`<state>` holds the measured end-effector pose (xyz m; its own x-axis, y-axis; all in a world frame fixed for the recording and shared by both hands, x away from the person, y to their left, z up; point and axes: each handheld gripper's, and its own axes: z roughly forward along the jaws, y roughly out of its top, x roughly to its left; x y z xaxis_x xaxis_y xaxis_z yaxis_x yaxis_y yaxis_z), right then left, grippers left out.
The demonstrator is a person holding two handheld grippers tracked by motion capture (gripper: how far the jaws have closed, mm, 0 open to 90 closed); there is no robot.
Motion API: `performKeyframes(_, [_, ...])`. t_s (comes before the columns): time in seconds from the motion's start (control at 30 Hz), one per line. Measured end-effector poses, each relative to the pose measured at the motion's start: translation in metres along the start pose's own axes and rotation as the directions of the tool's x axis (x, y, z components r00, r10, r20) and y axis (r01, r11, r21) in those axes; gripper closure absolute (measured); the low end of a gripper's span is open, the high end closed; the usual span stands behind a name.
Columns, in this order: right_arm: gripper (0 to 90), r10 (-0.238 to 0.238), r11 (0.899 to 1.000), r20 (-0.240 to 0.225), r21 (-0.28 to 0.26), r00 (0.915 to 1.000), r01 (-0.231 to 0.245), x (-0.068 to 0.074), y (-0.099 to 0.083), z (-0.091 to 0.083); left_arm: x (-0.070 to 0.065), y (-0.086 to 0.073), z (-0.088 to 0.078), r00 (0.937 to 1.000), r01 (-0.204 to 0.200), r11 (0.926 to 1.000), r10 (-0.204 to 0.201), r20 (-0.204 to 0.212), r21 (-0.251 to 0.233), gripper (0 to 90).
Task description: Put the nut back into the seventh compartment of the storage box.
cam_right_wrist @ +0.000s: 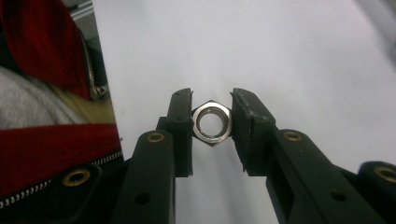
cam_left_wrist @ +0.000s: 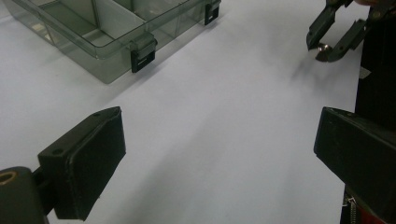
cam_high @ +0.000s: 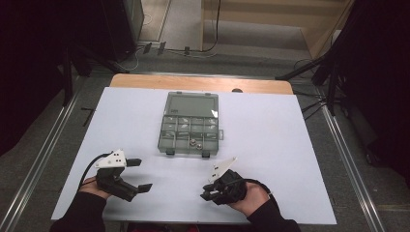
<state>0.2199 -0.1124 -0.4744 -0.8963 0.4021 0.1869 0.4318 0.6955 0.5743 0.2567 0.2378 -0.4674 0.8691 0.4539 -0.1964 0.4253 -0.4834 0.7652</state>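
My right gripper [cam_right_wrist: 211, 122] is clamped on a steel hex nut [cam_right_wrist: 212, 122]: the two pads press its opposite flats, and the hole faces my camera. In the high view that gripper [cam_high: 207, 194] sits at about five o'clock on the white table [cam_high: 270, 145], near the front edge, its tip pointing toward nine. My left gripper [cam_high: 139, 174] rests at about seven o'clock with its jaws spread wide and nothing between them, the pads well apart above bare table. From my left gripper view the right gripper [cam_left_wrist: 329, 39] shows at one o'clock with the nut [cam_left_wrist: 322, 48] at its tip. The clear box [cam_high: 190, 124] lies open at twelve o'clock, near the centre.
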Motion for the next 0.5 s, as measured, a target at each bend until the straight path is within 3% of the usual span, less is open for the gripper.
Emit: performKeyframes(0.5, [71.5, 0.06, 0.995, 0.022, -0.083, 0.998, -0.058, -0.024, 0.015, -0.008, 0.0, 0.0, 0.001, 1.0, 0.0, 1.0, 0.0, 0.0, 0.0, 2.2])
